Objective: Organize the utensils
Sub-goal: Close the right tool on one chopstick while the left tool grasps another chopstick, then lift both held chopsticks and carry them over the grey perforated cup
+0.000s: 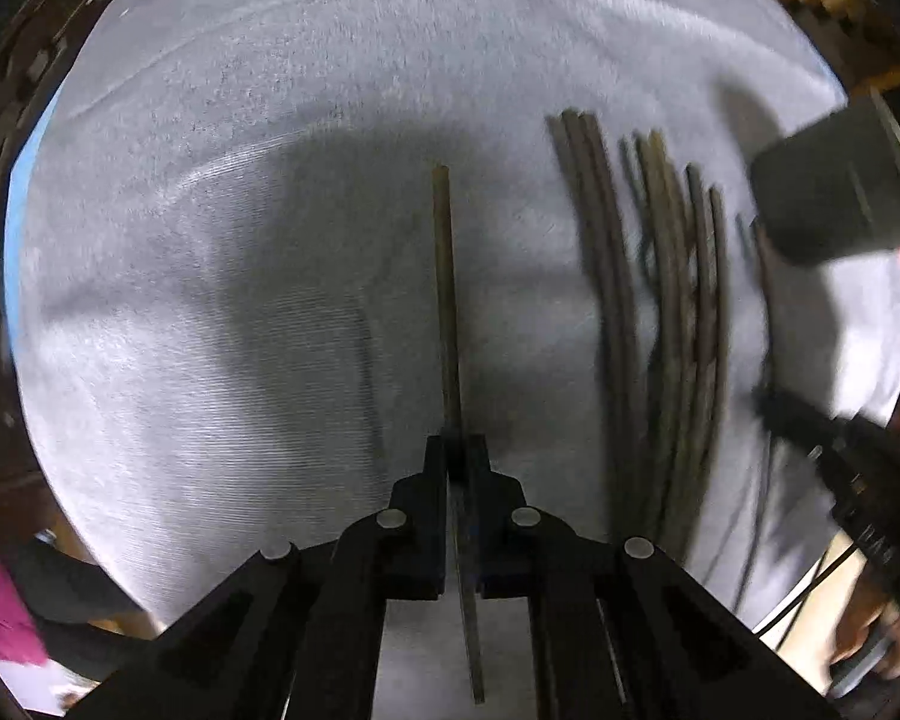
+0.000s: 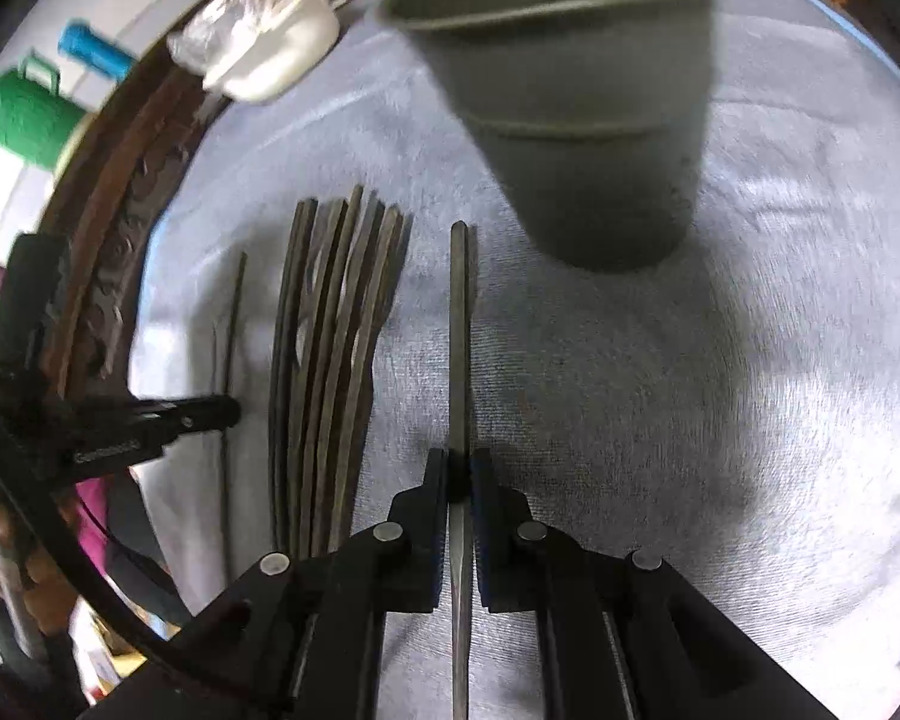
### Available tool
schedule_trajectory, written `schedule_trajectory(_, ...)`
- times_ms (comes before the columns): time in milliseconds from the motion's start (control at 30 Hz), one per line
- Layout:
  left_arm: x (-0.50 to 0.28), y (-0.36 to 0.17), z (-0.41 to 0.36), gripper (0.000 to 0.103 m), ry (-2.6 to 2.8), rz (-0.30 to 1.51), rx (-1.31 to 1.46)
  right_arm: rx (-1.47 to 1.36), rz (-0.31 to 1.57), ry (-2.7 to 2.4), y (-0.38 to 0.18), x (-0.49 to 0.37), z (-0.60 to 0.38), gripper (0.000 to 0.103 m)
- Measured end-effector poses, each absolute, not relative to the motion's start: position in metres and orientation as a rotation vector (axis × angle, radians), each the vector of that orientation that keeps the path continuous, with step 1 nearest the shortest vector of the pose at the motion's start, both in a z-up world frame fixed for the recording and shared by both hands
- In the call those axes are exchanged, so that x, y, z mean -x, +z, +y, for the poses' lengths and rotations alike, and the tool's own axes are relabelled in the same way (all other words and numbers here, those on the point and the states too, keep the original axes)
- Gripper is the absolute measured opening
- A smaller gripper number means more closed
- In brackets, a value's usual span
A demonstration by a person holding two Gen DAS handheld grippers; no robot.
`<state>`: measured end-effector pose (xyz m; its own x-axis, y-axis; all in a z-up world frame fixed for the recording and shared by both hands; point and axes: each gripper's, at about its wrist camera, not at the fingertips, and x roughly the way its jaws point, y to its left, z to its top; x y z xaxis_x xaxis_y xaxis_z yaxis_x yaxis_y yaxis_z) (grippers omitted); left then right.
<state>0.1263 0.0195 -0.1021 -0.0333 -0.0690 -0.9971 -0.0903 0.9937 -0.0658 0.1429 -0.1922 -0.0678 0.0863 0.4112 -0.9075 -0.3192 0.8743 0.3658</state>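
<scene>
Left wrist view
- Left gripper (image 1: 457, 462): pointing down, jaws closing on a thin dark wooden chopstick (image 1: 444, 276), pads pinching it partway along.
- Stick position: lying along the grey woven cloth (image 1: 240, 240), tip running ahead, tail passing under the fingers.
- Remaining pile: loose bundle of dark chopsticks (image 1: 648, 300) resting to the right, near the single stick but apart from it.
- Far right: dark bucket (image 1: 834, 186) and right gripper's black body, both blurred and cut off.

Right wrist view
- Right gripper (image 2: 459, 474): clamping a second dark chopstick (image 2: 459, 324), tip aiming toward the grey tapered metal bucket (image 2: 576, 108).
- Handling: probably light, stiff, slick, prone to pivoting; gripping near mid-length looking safest.
- Hard to read: bucket interior hidden; whether this stick is touching cloth, unclear; motion blur smearing bundle count.
</scene>
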Motion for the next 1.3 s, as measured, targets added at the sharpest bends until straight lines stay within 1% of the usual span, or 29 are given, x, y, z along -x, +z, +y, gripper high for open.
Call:
schedule_trajectory(67, -0.132, -0.106, 0.032, 0.006, 0.001, 1.636, 0.095, 0.014, 1.407, 0.545, -0.065, -0.146, -0.181, 0.010)
schedule_trajectory(167, -0.140, -0.106, 0.026, 0.006, -0.024, 1.668, 0.069, 0.133, 1.458, 0.546, -0.063, -0.151, -0.165, 0.011)
schedule_trajectory(333, -0.157, -0.115, 0.033, 0.006, -0.037, 1.707, 0.092, 0.179, 1.552, 0.523, -0.064, -0.165, -0.154, 0.011)
schedule_trajectory(467, -0.165, -0.103, 0.034, 0.006, -0.041, 1.719, 0.120, 0.208, 1.606, 0.487, -0.065, -0.174, -0.147, 0.011)
schedule_trajectory(700, -0.153, -0.103, 0.041, 0.006, -0.071, 1.658, 0.152, 0.301, 1.572, 0.446, -0.060, -0.171, -0.125, 0.010)
schedule_trajectory(733, -0.148, -0.102, 0.046, 0.006, -0.079, 1.651, 0.173, 0.306, 1.559, 0.447, -0.059, -0.168, -0.123, 0.007)
schedule_trajectory(800, -0.137, -0.097, 0.054, 0.005, -0.079, 1.637, 0.207, 0.290, 1.521, 0.452, -0.055, -0.157, -0.121, 0.006)
schedule_trajectory(900, -0.122, -0.088, 0.071, 0.005, -0.081, 1.573, 0.264, 0.204, 1.446, 0.481, -0.041, -0.140, -0.129, 0.006)
schedule_trajectory(967, -0.113, -0.070, 0.080, 0.005, -0.079, 1.491, 0.303, 0.153, 1.390, 0.496, -0.027, -0.131, -0.136, 0.006)
schedule_trajectory(1100, -0.091, -0.027, 0.103, 0.005, -0.048, 1.260, 0.385, 0.007, 1.223, 0.505, 0.013, -0.113, -0.164, 0.006)
schedule_trajectory(1167, -0.081, -0.006, 0.108, 0.005, -0.013, 1.140, 0.404, -0.067, 1.108, 0.474, 0.033, -0.104, -0.185, 0.006)
schedule_trajectory(1300, -0.063, 0.017, 0.109, 0.005, 0.022, 0.931, 0.439, -0.163, 0.892, 0.369, 0.057, -0.094, -0.219, 0.006)
